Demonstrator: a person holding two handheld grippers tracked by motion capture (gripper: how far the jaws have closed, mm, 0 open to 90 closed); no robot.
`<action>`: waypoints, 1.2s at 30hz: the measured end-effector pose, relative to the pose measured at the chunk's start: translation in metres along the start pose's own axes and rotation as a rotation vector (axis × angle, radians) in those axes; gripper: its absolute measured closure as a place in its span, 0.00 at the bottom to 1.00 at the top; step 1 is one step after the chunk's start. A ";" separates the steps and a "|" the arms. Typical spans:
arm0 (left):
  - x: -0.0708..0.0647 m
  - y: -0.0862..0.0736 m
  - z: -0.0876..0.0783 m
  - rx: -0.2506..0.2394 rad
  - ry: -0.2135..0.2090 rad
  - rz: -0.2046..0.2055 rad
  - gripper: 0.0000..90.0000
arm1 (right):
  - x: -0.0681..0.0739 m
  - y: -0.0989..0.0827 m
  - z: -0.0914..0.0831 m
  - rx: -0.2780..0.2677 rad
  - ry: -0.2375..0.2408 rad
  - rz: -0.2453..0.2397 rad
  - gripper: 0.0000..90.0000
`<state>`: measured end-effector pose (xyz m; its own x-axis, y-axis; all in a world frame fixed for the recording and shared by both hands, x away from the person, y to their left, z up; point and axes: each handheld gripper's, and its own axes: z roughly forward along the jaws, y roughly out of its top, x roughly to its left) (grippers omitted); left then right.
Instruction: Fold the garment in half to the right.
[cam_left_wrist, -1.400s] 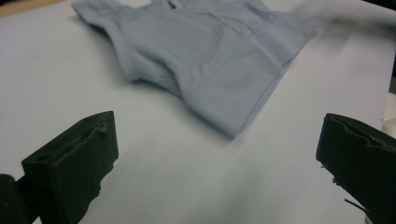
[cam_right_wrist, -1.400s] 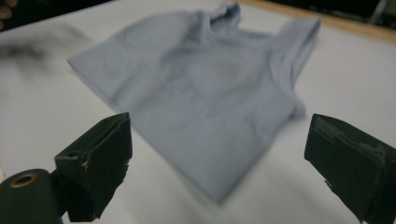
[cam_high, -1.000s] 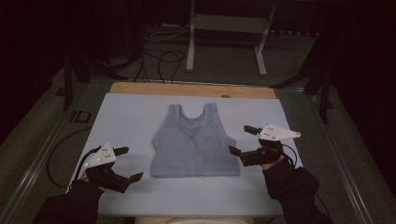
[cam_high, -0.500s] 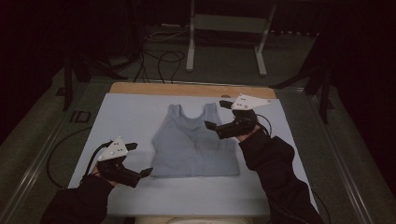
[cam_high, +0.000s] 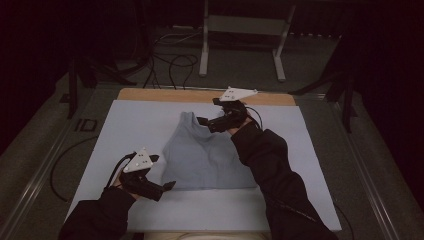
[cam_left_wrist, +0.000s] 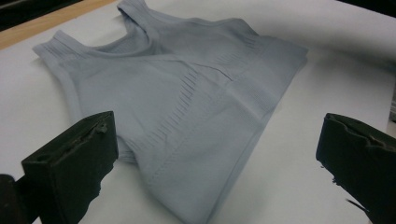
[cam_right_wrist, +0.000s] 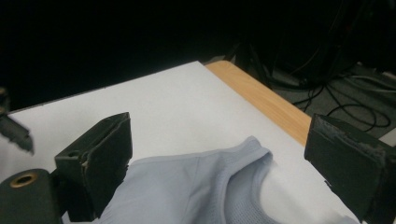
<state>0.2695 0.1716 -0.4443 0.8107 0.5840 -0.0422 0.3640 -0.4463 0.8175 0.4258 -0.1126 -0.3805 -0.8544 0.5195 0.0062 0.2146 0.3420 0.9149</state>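
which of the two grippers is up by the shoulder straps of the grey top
The right gripper: it hovers at the far end of the grey top, over its straps, while the left gripper sits by the near hem corner.

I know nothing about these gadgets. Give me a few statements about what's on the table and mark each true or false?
1. A pale grey-blue top lies flat on the white sheet. True.
2. The right gripper is clamped shut on the top. False: its jaws stand wide apart above the strap end.
3. The left gripper is open, near the top's bottom corner. True.
4. The top is folded in half. False: it is spread out, both straps showing.
5. A strip of bare wood shows past the sheet's far edge. True.
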 end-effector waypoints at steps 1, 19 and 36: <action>0.000 0.000 0.002 0.002 0.002 -0.002 0.00 | -0.001 -0.001 0.006 0.005 0.000 0.003 0.08; 0.000 -0.015 0.034 0.019 0.041 -0.047 0.00 | -0.020 -0.017 0.085 0.090 -0.001 0.079 0.08; 0.012 -0.036 0.038 0.119 0.067 -0.198 0.00 | -0.041 -0.028 0.157 0.209 -0.040 0.126 0.14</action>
<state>0.2835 0.1682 -0.4959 0.6874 0.7099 -0.1532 0.5671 -0.3929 0.7239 0.5291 -0.0202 -0.4702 -0.7962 0.5975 0.0954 0.4153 0.4251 0.8043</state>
